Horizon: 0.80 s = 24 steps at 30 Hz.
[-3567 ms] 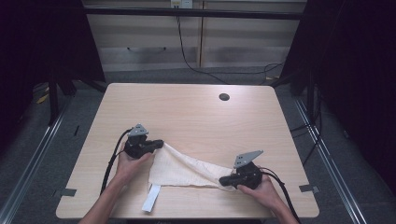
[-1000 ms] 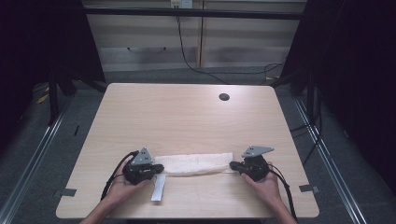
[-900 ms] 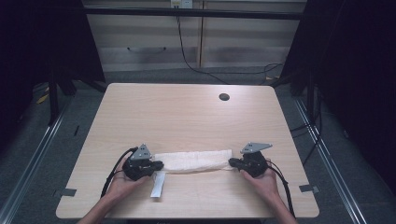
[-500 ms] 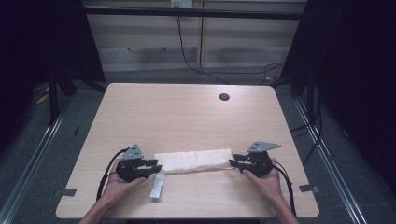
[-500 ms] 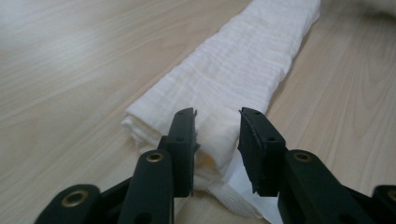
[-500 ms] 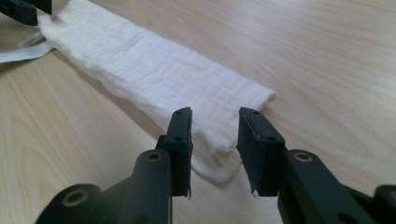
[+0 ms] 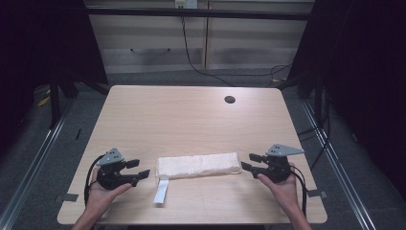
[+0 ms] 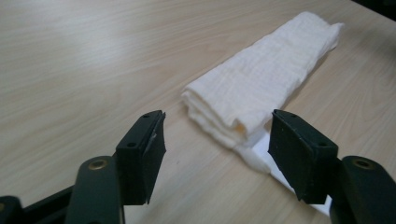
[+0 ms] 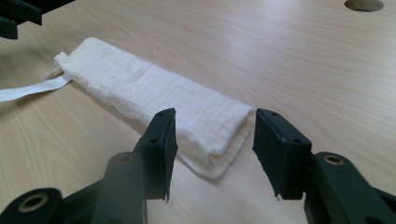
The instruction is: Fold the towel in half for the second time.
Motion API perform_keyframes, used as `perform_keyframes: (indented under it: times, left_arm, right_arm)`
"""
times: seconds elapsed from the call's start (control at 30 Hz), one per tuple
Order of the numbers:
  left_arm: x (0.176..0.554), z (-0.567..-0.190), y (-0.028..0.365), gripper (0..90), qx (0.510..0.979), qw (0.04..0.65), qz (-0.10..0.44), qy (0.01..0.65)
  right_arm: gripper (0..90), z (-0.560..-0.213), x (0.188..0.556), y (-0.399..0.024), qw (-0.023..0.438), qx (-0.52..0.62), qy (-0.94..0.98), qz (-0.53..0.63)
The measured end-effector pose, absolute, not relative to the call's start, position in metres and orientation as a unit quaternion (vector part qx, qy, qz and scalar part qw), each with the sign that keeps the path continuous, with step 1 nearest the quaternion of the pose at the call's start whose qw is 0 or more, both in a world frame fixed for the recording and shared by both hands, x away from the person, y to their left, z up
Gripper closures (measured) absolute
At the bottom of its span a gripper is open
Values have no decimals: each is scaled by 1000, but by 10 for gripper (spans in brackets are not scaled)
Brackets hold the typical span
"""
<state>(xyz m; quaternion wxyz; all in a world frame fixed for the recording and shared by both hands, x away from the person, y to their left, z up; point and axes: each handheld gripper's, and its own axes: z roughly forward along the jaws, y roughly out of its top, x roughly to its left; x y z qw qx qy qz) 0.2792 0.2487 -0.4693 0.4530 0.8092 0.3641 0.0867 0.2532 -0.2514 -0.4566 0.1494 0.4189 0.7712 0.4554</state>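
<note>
High view: a folded white cloth [image 7: 198, 166] lies on the table [image 7: 191, 120] well short of the round hole [image 7: 230, 99], with the left gripper [image 7: 141, 168] just off its left end, the right gripper [image 7: 250, 161] just off its right end, and a white label strip [image 7: 162, 190] trailing from the left end toward the near edge. Left gripper view: the fingers [image 8: 142, 151] have just been opening and stand spread with nothing pinched, the cloth's end [image 8: 233, 116] lying beyond them. Right gripper view: the fingers [image 9: 161, 144], likewise just opened, stand spread, the cloth's end [image 9: 219, 135] seen in the gap without either pad pressing it.
</note>
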Motion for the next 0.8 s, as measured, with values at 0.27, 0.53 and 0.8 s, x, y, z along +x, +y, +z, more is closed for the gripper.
perform_keyframes:
  times: [0.27,0.53,0.8]
  left_arm:
    - [270,-481,277,286,786,452,92,412]
    - [271,-494,289,221,788,434,95,427]
    - [273,-495,294,170,781,429,97,443]
  right_arm:
    - [446,-457,228,-275,163,444,756,453]
    - [406,-473,224,-301,187,487,731,441]
    - [336,-488,229,-302,182,506,737,409]
